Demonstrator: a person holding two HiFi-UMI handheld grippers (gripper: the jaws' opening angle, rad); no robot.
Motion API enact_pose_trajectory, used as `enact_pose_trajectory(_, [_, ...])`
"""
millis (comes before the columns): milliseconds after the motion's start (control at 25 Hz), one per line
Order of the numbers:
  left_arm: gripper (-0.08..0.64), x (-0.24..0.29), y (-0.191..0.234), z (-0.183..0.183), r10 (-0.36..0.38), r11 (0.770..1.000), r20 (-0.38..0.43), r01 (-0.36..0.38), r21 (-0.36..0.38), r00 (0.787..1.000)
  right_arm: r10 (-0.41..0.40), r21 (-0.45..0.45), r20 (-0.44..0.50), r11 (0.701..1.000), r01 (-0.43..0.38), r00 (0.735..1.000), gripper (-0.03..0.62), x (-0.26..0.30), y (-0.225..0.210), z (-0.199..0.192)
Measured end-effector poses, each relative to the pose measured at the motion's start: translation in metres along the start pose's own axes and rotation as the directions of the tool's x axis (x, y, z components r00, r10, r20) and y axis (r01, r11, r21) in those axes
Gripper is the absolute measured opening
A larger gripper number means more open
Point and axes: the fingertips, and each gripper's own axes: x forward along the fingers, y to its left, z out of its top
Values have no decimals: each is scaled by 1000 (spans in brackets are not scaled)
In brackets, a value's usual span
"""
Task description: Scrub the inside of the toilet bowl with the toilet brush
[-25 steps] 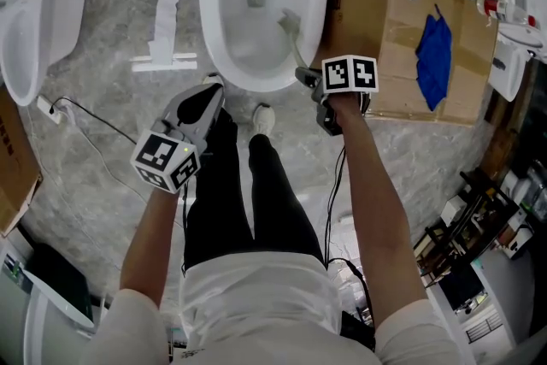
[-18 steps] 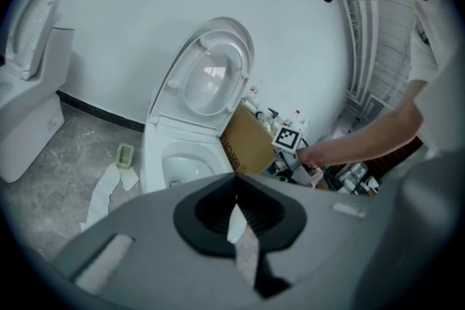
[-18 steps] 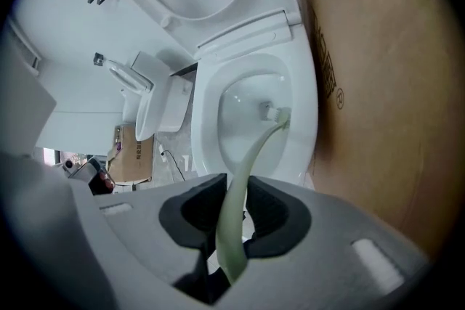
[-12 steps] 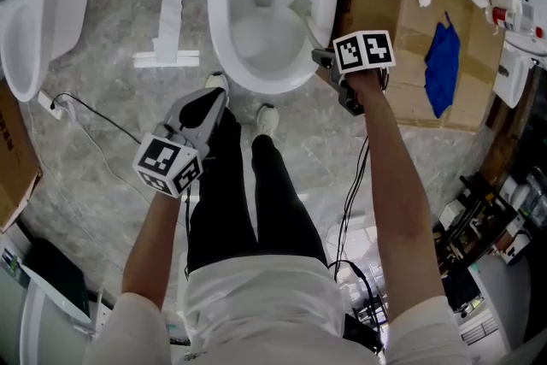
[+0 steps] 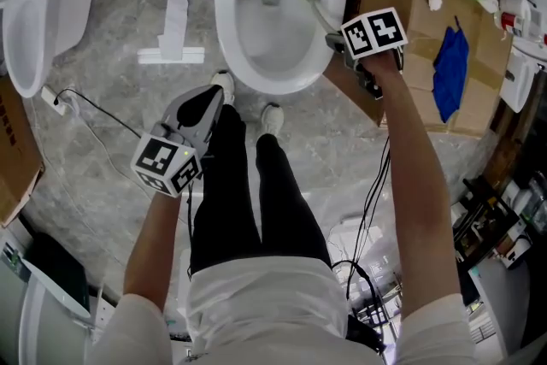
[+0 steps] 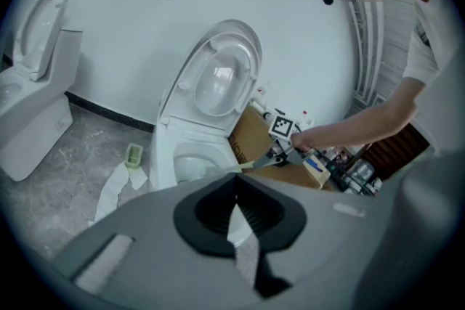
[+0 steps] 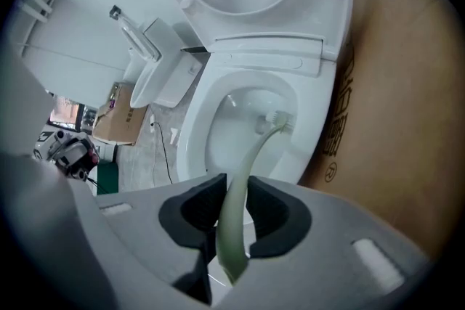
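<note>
- Floor (image 5: 111,13) was grey veined stone. A white toilet (image 5: 224,21) stood ahead of the person's feet with its lid (image 6: 221,76) raised against a white wall.
- A second toilet (image 5: 30,21) stood at the left. A paper strip (image 5: 178,4) lay on the floor between the two, and a thin cable (image 5: 94,132) ran nearer the person.
- A cardboard box (image 5: 410,21) stood just beside the toilet's right side, with a blue cloth (image 5: 450,73) lying on top.
- Right gripper (image 7: 234,210) was clenched on the pale green handle of the toilet brush (image 7: 251,156). The handle ran up between the jaws and curved over the rim.
- The brush head sat inside the bowl, high on the far right of the inner wall.
- Left gripper (image 6: 236,210) had its jaws closed with nothing between them. It hung low beside the person's left leg, well apart from the toilet.
- Whether the bristles pressed on the porcelain could not be told. Small items at the box's far end were cut off by the frame edge and too small to name. Each gripper's body hid the bowl's near rim in its own view.
</note>
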Motion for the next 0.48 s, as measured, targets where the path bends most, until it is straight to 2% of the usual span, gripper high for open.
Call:
enact_pose_trajectory(160, [-8,1,-1,0,1,1000,-2,-1,-3,1000,-68,-153,-42,986,60,997,86,1,-2,13])
enact_pose_trajectory(320, [-8,1,-2,-1,0,1000,-4,0,-4,1000,-143,-296,-44,947,124,989,86,8,3,26])
enact_pose_trajectory(480, [-8,2,-2,0,3,1000,-2,-3,-4,1000,-190,-391,-36,906,161,981,86,11,6,32])
